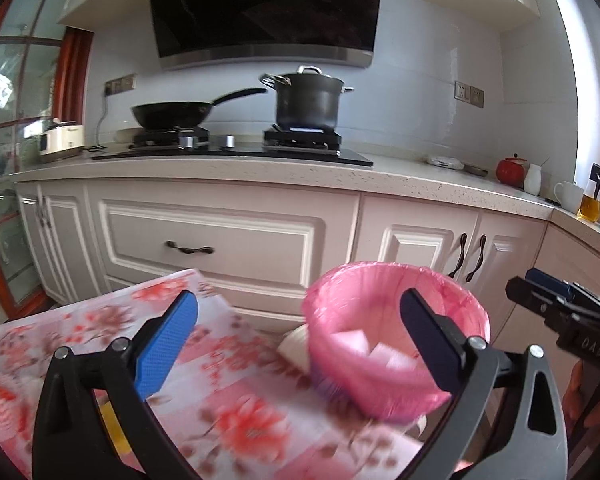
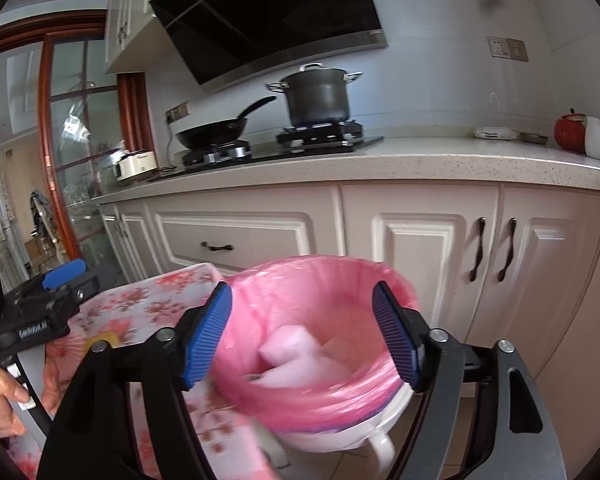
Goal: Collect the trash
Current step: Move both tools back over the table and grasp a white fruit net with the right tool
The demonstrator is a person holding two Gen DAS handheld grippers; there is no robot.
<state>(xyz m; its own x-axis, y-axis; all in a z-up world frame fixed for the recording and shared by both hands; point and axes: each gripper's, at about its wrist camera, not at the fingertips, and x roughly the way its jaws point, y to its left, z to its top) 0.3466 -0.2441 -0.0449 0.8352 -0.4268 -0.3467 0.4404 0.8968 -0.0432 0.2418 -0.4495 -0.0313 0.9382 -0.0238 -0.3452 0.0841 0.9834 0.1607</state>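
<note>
A white bin lined with a pink bag (image 1: 396,320) (image 2: 320,340) stands just off the edge of a table with a floral cloth (image 1: 240,400) (image 2: 152,308). Pale pink-white scraps of trash (image 1: 380,354) (image 2: 292,352) lie in its bottom. My left gripper (image 1: 300,308) is open and empty, over the table's edge and the bin's left rim. My right gripper (image 2: 300,296) is open too, with nothing between its blue pads, straddling the bin's mouth from above. Each gripper shows in the other's view: the right gripper (image 1: 540,292) and the left gripper (image 2: 60,276). A yellow item (image 2: 104,338) lies on the cloth, mostly hidden.
Behind the bin runs a row of white cabinets (image 1: 220,240) under a stone counter (image 2: 420,160). On the hob stand a wok (image 1: 172,114) and a dark pot (image 1: 308,100). A rice cooker (image 1: 60,144), a red jar (image 1: 510,170) and a cup (image 1: 568,196) sit on the counter. A person's hand (image 2: 0,396) holds the left gripper.
</note>
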